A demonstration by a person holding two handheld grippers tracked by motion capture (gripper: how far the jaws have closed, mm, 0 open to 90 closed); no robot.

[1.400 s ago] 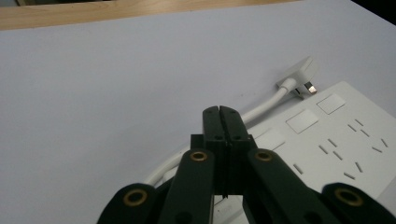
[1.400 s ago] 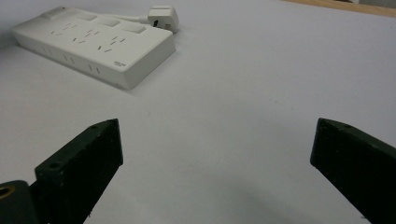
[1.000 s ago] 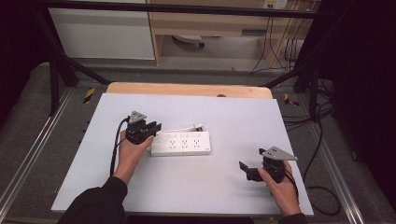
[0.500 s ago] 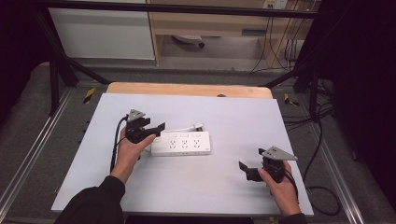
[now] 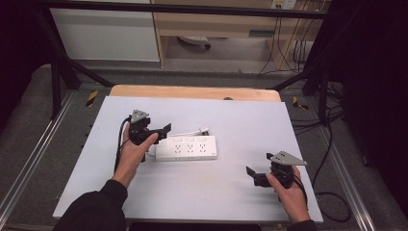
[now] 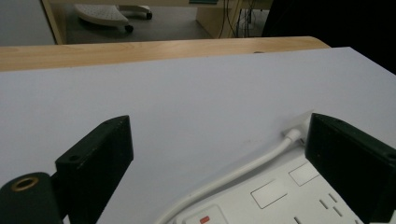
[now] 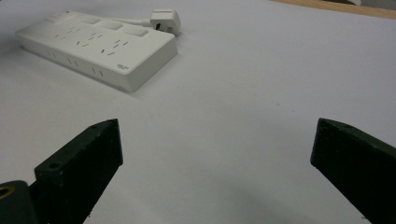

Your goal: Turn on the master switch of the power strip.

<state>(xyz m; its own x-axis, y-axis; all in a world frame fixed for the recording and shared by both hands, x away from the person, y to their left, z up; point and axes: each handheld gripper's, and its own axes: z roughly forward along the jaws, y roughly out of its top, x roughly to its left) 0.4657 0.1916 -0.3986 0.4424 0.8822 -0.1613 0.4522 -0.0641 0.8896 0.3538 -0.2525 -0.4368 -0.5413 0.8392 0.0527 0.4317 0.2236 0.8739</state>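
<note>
Soft even light, dark surroundings

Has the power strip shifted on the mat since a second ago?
No. The power strip lies at the same spot relative to the table's wooden back edge; only the left gripper beside it has just been opening its jaws.

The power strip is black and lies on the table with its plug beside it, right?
Not quite. The power strip is white, not black, as the high view shows. It does lie on the table, with its plug beside it.
</note>
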